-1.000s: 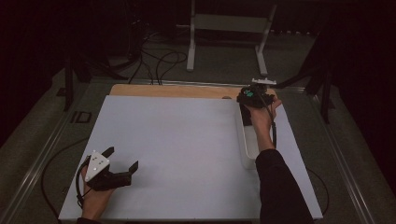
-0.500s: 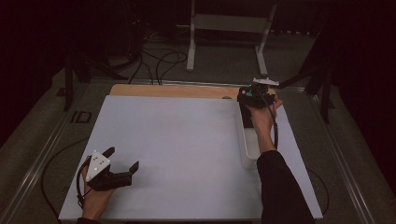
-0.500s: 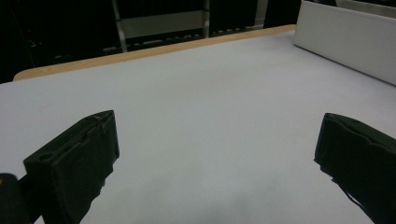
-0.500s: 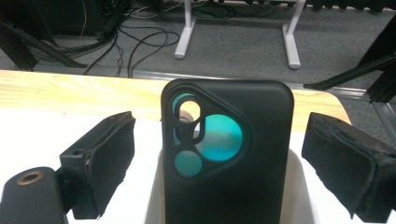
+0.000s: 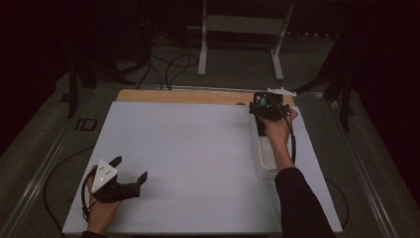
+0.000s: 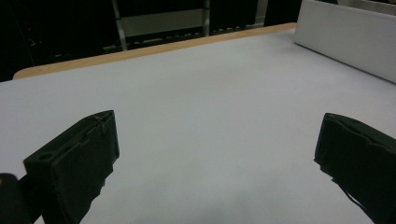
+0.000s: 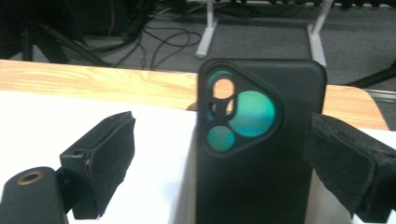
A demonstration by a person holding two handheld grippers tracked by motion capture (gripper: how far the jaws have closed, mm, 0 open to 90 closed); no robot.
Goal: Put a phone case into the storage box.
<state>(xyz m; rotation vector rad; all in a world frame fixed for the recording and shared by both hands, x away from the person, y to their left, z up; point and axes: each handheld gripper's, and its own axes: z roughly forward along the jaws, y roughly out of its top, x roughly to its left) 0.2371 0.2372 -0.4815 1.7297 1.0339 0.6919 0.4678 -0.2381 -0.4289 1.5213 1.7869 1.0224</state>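
Note:
A black phone case [image 7: 261,186] with a three-cornered camera cutout showing teal stands upright between the jaws of my right gripper [image 7: 222,133]. The jaws are open: the right one is at the case's edge, while the left one is a clear gap away. From above, my right gripper [image 5: 267,108] is at the far right of the table, over the far end of a white tray [image 5: 262,166]. My left gripper [image 5: 130,168] rests low at the near left of the white mat [image 5: 198,148]. It is open with nothing between the jaws, and bare mat shows in front of my left gripper [image 6: 215,154].
A strip of wooden table edge [image 5: 183,95] runs behind the mat. The tray's white wall [image 6: 345,42] appears far right in the left gripper view. Cables [image 5: 168,64] and a white stand [image 5: 242,25] sit on the floor beyond the table.

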